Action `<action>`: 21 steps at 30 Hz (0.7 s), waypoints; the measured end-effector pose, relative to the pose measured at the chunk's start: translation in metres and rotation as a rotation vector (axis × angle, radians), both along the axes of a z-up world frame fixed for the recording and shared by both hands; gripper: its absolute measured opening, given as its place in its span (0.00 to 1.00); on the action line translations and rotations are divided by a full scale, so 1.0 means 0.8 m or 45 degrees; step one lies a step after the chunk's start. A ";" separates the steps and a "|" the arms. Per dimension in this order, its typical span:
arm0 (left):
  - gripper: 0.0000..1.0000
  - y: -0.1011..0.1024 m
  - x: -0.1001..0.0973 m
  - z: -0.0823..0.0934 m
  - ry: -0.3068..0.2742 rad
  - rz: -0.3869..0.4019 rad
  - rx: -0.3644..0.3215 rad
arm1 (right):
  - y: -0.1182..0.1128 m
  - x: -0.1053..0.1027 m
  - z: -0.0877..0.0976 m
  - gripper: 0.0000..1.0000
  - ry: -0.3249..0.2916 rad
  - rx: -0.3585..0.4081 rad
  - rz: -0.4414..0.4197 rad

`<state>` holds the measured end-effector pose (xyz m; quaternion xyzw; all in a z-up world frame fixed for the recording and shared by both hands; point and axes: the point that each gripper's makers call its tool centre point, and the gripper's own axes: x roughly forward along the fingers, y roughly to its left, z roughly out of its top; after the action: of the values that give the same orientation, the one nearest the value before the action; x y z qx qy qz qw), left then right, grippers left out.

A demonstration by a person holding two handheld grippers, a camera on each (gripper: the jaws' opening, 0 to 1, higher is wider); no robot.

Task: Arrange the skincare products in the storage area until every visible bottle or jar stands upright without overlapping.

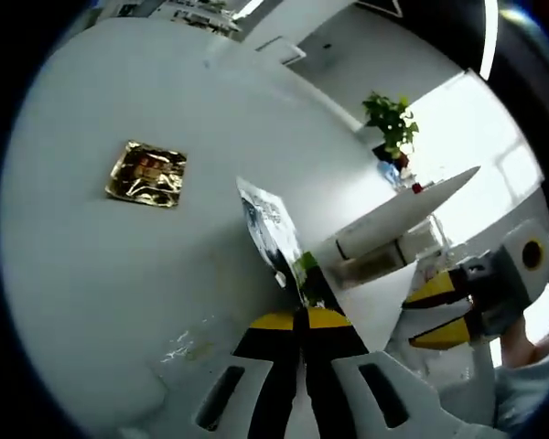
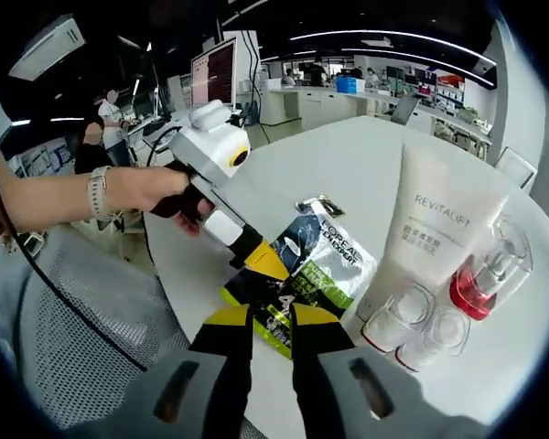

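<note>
A: Left gripper view first. The left gripper [image 1: 304, 315] has its jaws clenched on the edge of a sachet [image 1: 273, 229], which stands up thin and edge-on above the white table [image 1: 91, 302]. A gold foil packet [image 1: 146, 174] lies flat, well apart on the far side. The right gripper [image 1: 444, 311] comes in from the right with its yellow tips apart, holding nothing.

B: And the bottles?

A: Right gripper view. A white tube [image 2: 439, 233] marked Revitalift stands cap-down, a red-based bottle [image 2: 485, 274] just beside it, and two small clear jars [image 2: 419, 327] in front. All look upright and close together; I cannot tell whether they touch. The sachet [image 2: 316, 261] lies between them and the near table edge, and here the left gripper [image 2: 256, 261] pinches its corner, a hand [image 2: 169, 192] on the handle. The right gripper [image 2: 273, 320] sits just over the near end of the sachet, jaws a little apart; whether they grip it I cannot tell.

B: So which step is this?

A: I'd judge the sachet is being handled while the bottles already stand. Next it needs setting down flat on bare table, clear of the jars, without nudging the tall tube, which looks easy to topple.
</note>
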<state>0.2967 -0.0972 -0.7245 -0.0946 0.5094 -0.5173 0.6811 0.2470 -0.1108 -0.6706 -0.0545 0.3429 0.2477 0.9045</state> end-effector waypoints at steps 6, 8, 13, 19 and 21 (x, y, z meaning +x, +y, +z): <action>0.00 -0.001 -0.002 -0.010 -0.016 -0.028 0.031 | -0.002 0.003 -0.014 0.16 0.006 -0.050 -0.001; 0.00 -0.001 -0.002 -0.013 -0.015 -0.035 0.040 | -0.003 0.004 -0.021 0.16 0.021 -0.057 0.001; 0.00 -0.002 -0.001 -0.015 -0.015 -0.039 0.044 | -0.010 0.006 -0.039 0.16 0.031 -0.092 -0.032; 0.00 -0.005 -0.001 -0.018 -0.026 -0.053 0.042 | -0.016 0.006 -0.058 0.16 0.054 -0.143 -0.033; 0.00 -0.006 0.000 -0.017 -0.023 -0.051 0.037 | -0.018 0.005 -0.064 0.17 0.068 -0.153 -0.038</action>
<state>0.2963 -0.1024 -0.7384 -0.0700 0.5125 -0.5242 0.6765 0.2509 -0.1249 -0.7218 -0.0970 0.3819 0.2145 0.8937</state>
